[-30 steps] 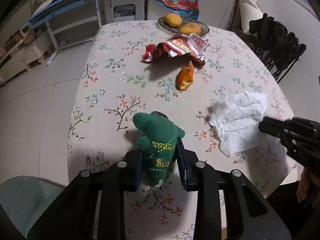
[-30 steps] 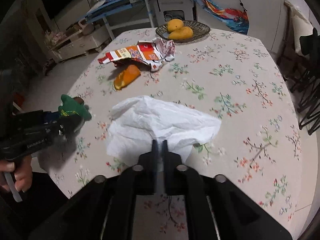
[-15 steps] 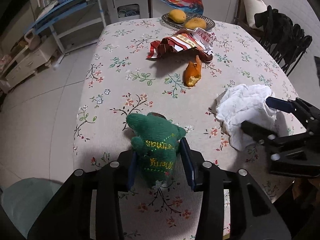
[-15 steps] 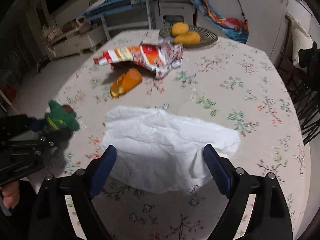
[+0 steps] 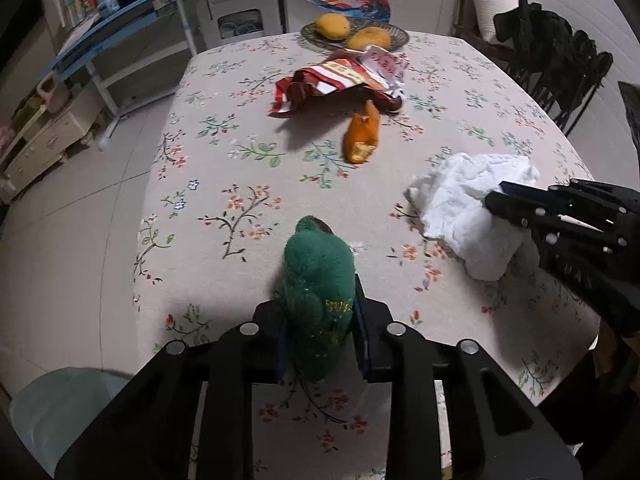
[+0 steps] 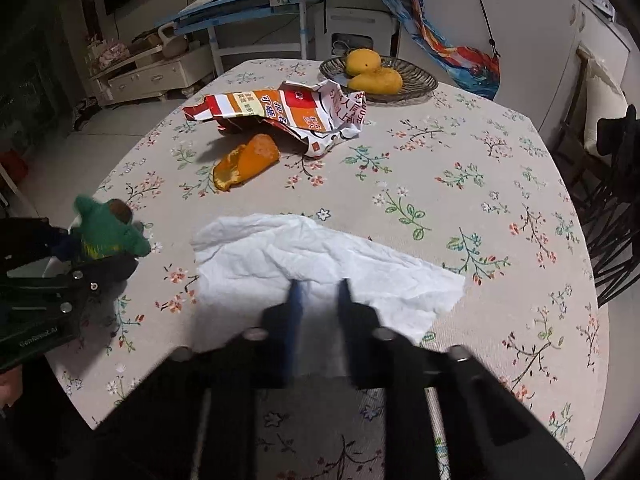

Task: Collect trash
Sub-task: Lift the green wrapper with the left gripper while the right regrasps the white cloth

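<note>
Table (image 5: pixel 224 168) with floral cloth, seen from both wrist views. Left gripper (image 5: pixel 320 320): jaws closing, pads pressed on either side of a green knitted item (image 5: pixel 318 276) with gold lettering, held upright at the near edge of the table. Right gripper (image 6: pixel 318 292): jaws drawn nearly together, pinching a fold of the white tissue (image 6: pixel 320 256); motion blur on the fingers; in the left wrist view the same gripper (image 5: pixel 496 200) meets the tissue (image 5: pixel 468 204) from the right side. Tissue: crumpled, lying on the cloth at the near right part of the table, well apart from the green item. Orange peel (image 5: pixel 362 138): lying mid-table, beyond the tissue. Snack wrapper (image 5: pixel 340 80): red, white and orange, torn open, just behind the peel. Woven dish (image 6: pixel 416 76): at the far edge, holding two mangoes (image 6: pixel 374 72). Dark chairs (image 5: pixel 560 64): at the right of the table. Blue-framed desk (image 5: pixel 116 40): beyond the table, left.
</note>
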Demonstrator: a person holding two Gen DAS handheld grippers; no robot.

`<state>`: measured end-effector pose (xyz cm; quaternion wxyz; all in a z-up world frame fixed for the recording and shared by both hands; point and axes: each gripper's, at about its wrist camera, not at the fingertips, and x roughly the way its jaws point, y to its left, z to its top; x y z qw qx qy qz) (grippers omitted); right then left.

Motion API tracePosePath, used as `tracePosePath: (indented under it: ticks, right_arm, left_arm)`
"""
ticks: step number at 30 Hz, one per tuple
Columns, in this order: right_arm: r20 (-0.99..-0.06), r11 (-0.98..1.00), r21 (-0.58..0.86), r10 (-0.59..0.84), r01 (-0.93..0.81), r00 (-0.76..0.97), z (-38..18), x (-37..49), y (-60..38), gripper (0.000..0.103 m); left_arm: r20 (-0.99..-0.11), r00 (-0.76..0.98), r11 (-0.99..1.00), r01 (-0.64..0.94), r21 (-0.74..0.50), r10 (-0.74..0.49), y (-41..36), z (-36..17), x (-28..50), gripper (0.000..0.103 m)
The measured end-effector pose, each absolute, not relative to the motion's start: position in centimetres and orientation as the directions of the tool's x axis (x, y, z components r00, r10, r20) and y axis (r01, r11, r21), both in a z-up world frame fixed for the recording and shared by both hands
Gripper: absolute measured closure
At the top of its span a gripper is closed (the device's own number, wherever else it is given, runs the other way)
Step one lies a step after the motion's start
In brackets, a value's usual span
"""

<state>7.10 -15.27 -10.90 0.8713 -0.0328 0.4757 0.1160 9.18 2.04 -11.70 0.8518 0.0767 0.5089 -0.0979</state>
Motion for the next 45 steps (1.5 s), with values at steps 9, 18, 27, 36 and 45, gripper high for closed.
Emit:
tracePosePath:
  ticks: [9,18,27,36,45]
  right_arm:
    - [-0.791,0.955,0.220,0.295,-0.201,0.535,-9.1,4.8,-17.1,0.099]
    - [-0.809,0.958,0.226,0.285,-0.175,0.514,-9.0,4.0,-17.6,0.097]
    - [-0.824,0.936,0.041,0.230,-0.350,0.518,-8.9,5.0,-14.4,0.009]
    - [-0.922,0.773,0.000,0.246,-0.635,0.299,-11.6,7.9,-12.4,0.008]
    - [-0.896,0.875,0.060,0.259,-0.480,0.361,-10.5,8.2,-17.4,0.087]
  left_arm:
    - [-0.854,0.494,0.973,0.222,-0.055,-0.161,2.6,-10.4,7.6,0.081]
    - [-0.848,0.500,0.975,0.209,-0.079,-0.176,2.9,-10.2,6.0,0.081]
    - [-0.856,0.490,0.978,0.195,-0.080,-0.168,3.4,-10.4,5.6,0.081]
    - [-0.864,0.478,0.979,0.187,-0.078,-0.160,3.6,-10.7,6.0,0.081]
    - [-0.865,0.474,0.979,0.185,-0.082,-0.162,3.2,-10.9,6.3,0.081]
